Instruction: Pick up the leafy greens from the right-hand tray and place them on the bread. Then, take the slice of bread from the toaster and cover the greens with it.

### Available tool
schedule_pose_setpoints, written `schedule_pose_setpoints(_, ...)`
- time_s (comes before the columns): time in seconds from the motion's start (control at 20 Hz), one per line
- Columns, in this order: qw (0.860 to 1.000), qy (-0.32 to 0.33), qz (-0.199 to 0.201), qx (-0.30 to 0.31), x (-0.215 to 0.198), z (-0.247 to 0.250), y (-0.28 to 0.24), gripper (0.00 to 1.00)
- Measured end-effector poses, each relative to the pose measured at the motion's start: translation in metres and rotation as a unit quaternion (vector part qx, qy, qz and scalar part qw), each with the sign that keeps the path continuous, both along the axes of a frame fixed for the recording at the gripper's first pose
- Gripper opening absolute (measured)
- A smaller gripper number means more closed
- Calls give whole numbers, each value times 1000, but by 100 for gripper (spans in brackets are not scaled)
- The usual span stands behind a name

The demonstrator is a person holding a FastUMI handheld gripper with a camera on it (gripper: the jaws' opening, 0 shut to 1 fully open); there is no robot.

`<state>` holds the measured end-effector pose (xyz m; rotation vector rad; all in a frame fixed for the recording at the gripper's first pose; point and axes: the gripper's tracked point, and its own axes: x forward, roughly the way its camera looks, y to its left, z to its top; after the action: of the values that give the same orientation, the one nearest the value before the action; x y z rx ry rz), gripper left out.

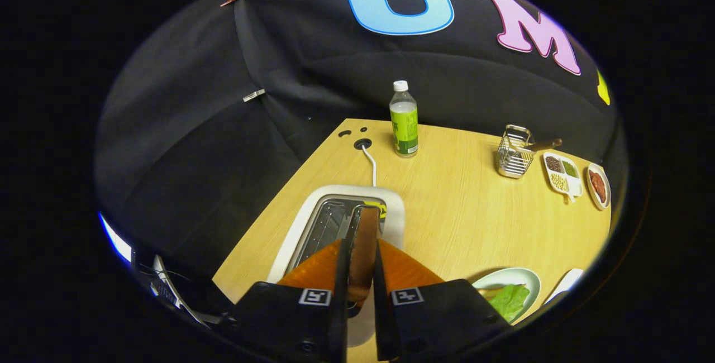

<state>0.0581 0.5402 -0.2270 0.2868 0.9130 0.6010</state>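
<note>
**Listener:** What are you looking at right now?

**Operator:** I am looking down along the jaws (357,273) at a white two-slot toaster (391,206) sitting on a pale wooden bench (475,212). The jaws are nearly pressed together, and they are pinching a thin toasted slice of bread (364,246) that is standing on edge, its far end over the toaster's slot.

**Listener:** And the greens?

**Operator:** A green leafy lettuce piece (511,300) is lying on a round pale green plate (503,278), just beside the jaws on the right. It appears to be resting on something tan, probably the other bread, though I cannot say for sure.

**Listener:** So how far along are you?

**Operator:** I am judging the first half done, since the greens are lying on the plate already. I am now working on the second half: the slice is gripped but not yet carried over and laid on the greens.

**Listener:** Anything else on the bench?

**Operator:** Farther off, a clear plastic bottle with a green label (404,120) is standing beyond the toaster, and a small wire basket (514,153) is sitting next to a white divided dish of beans (562,174).
</note>
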Motion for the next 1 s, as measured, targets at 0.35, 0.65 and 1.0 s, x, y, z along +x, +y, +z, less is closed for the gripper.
schedule_pose_setpoints(0.35,999,-2,-17,28,4,25,-14,11)
schedule_pose_setpoints(0.65,994,-66,-46,72,20,87,-52,11)
schedule_pose_setpoints(1.0,984,-96,-118,88,17,110,-162,11)
